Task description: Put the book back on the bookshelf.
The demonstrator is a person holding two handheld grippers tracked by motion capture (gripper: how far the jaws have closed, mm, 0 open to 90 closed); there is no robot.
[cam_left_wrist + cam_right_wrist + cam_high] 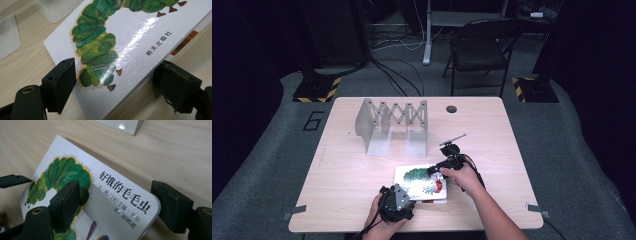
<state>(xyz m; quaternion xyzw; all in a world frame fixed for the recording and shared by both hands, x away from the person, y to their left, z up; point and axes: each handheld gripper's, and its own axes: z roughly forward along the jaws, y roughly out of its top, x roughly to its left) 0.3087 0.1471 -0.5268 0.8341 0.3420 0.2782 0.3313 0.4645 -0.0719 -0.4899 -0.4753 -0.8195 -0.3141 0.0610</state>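
My left hand-held gripper (pixel 404 201) sat at the book's six o'clock edge, its jaws spread open astride the near corner, one pad over the cover and one out past the edge; I could not tell whether either pad touched. My right hand-held gripper (pixel 435 169) was at the book's one o'clock corner, jaws likewise parted around that corner and not pinching it.

The picture book (pixel 418 181), white with a green caterpillar on its cover, lay flat and shut on the tabletop (pixel 347 170), low and just right of centre, with what looked like another book's edge showing beneath it.

Toward twelve o'clock, well apart from the book, an expanding grey book rack (pixel 393 125) stood with no book in it.

I judged the job barely begun: the book was straddled but not yet gripped or lifted, and carrying it to the rack, as I took the aim to be, was all left to do.
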